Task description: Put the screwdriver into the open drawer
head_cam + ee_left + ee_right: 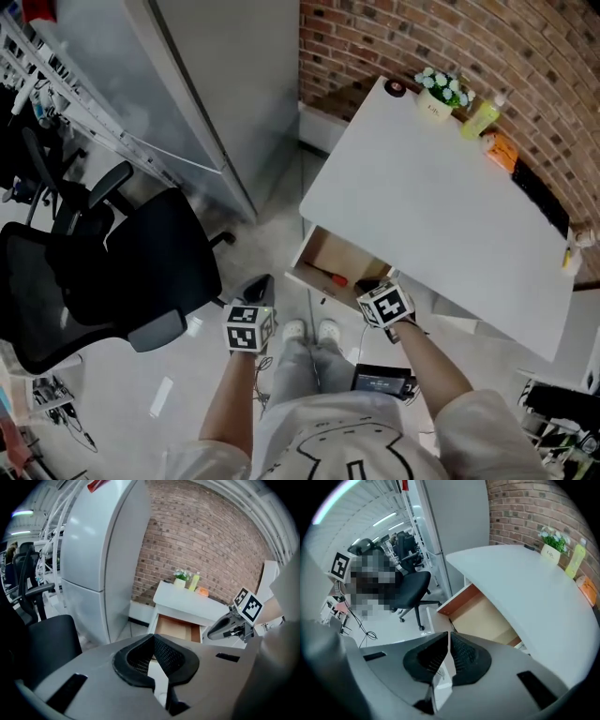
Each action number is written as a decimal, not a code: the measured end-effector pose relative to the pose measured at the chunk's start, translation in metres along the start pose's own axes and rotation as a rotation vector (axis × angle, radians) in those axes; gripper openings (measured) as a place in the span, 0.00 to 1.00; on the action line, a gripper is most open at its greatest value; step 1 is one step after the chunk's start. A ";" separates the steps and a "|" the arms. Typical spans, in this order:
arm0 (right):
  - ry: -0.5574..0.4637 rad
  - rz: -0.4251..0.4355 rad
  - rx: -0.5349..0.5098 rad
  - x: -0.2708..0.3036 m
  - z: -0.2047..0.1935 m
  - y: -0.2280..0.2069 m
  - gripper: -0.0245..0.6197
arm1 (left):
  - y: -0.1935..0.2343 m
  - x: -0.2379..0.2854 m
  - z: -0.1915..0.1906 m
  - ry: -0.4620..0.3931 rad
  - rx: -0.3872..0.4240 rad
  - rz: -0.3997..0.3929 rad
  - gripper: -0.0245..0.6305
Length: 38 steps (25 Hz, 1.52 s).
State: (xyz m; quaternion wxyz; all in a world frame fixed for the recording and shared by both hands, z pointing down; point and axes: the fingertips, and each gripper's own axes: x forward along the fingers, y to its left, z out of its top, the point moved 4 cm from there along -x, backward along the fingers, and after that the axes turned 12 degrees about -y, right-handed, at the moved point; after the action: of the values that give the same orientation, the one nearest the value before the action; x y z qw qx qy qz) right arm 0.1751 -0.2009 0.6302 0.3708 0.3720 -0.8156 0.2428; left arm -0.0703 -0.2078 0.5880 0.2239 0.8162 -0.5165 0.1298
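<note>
Under the white desk (441, 216) a wooden drawer (323, 258) stands open. The screwdriver (333, 278), red-handled, lies inside it near the front edge. My right gripper (368, 285) hovers just above the drawer's front right corner, jaws shut and empty. To the left, my left gripper (260, 284) hangs over the floor, clear of the drawer. In the left gripper view the left gripper (152, 638) has its pads meeting at the tips with nothing between them; the drawer (176, 626) and right gripper (224, 626) lie ahead. The right gripper view shows the right gripper (448, 637) shut above the drawer (487, 616).
A black office chair (112, 272) stands at the left beside a tall grey cabinet (216, 84). A flower pot (441, 89), a yellow bottle (480, 117) and an orange item (500, 150) line the desk's far edge by the brick wall. The person's shoes (309, 330) are just before the drawer.
</note>
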 end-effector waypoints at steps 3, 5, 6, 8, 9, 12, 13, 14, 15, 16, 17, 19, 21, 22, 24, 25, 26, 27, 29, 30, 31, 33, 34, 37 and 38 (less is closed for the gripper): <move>-0.036 0.029 -0.057 -0.018 0.017 0.006 0.08 | -0.008 -0.009 0.013 -0.025 0.011 -0.008 0.05; -0.062 0.033 -0.077 -0.029 0.028 0.008 0.08 | -0.010 -0.013 0.022 -0.043 0.015 -0.004 0.05; -0.079 0.031 -0.079 -0.035 0.033 0.009 0.08 | -0.011 -0.016 0.027 -0.052 0.020 -0.003 0.05; -0.127 0.029 -0.079 -0.049 0.046 0.013 0.08 | -0.015 -0.023 0.038 -0.075 0.034 -0.009 0.05; -0.160 0.026 -0.086 -0.057 0.054 0.015 0.08 | -0.017 -0.026 0.044 -0.090 0.043 -0.015 0.05; -0.294 0.001 -0.145 -0.086 0.087 0.021 0.07 | -0.021 -0.033 0.068 -0.150 0.083 -0.032 0.05; -0.346 -0.015 -0.168 -0.096 0.099 0.022 0.07 | -0.023 -0.034 0.077 -0.174 0.097 -0.037 0.05; -0.397 -0.032 -0.188 -0.106 0.110 0.024 0.07 | -0.024 -0.036 0.086 -0.198 0.108 -0.042 0.05; -0.445 -0.050 -0.205 -0.118 0.120 0.026 0.07 | -0.026 -0.040 0.094 -0.223 0.114 -0.047 0.05; -0.487 -0.069 -0.223 -0.130 0.128 0.029 0.07 | -0.030 -0.044 0.103 -0.248 0.117 -0.051 0.05; -0.522 -0.091 -0.246 -0.142 0.134 0.032 0.07 | -0.033 -0.049 0.112 -0.273 0.120 -0.056 0.05; -0.582 -0.145 -0.311 -0.165 0.145 0.036 0.07 | -0.039 -0.057 0.129 -0.323 0.136 -0.067 0.05; -0.649 -0.202 -0.377 -0.186 0.153 0.037 0.07 | -0.045 -0.064 0.146 -0.371 0.160 -0.076 0.05; -0.684 -0.229 -0.398 -0.196 0.157 0.036 0.07 | -0.048 -0.068 0.155 -0.396 0.170 -0.081 0.05; -0.756 -0.274 -0.425 -0.217 0.164 0.034 0.07 | -0.054 -0.074 0.174 -0.449 0.189 -0.092 0.05; -0.791 -0.294 -0.434 -0.228 0.168 0.032 0.07 | -0.058 -0.078 0.183 -0.476 0.199 -0.098 0.05; -0.826 -0.311 -0.433 -0.238 0.172 0.031 0.07 | -0.061 -0.082 0.192 -0.501 0.209 -0.104 0.05; -0.863 -0.324 -0.417 -0.249 0.175 0.032 0.07 | -0.065 -0.085 0.200 -0.525 0.220 -0.110 0.05; -0.934 -0.339 -0.380 -0.267 0.181 0.035 0.07 | -0.073 -0.093 0.215 -0.573 0.242 -0.122 0.05; -0.966 -0.345 -0.385 -0.276 0.185 0.036 0.07 | -0.076 -0.097 0.222 -0.598 0.253 -0.125 0.05; -0.996 -0.351 -0.402 -0.283 0.189 0.038 0.07 | -0.079 -0.101 0.229 -0.623 0.263 -0.128 0.05; -1.044 -0.361 -0.428 -0.295 0.196 0.042 0.07 | -0.086 -0.109 0.241 -0.672 0.284 -0.131 0.05; -1.062 -0.365 -0.429 -0.300 0.198 0.043 0.07 | -0.088 -0.112 0.247 -0.694 0.293 -0.132 0.05; -1.108 -0.371 -0.418 -0.309 0.208 0.045 0.07 | -0.093 -0.118 0.263 -0.752 0.312 -0.137 0.05; -1.122 -0.373 -0.417 -0.311 0.211 0.045 0.07 | -0.093 -0.120 0.269 -0.770 0.315 -0.136 0.05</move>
State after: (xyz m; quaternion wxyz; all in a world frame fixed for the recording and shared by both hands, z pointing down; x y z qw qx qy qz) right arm 0.1895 -0.1825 0.2525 -0.0128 0.4986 -0.8377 -0.2224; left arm -0.0433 -0.2142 0.2806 -0.1047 0.8616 -0.4813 -0.1224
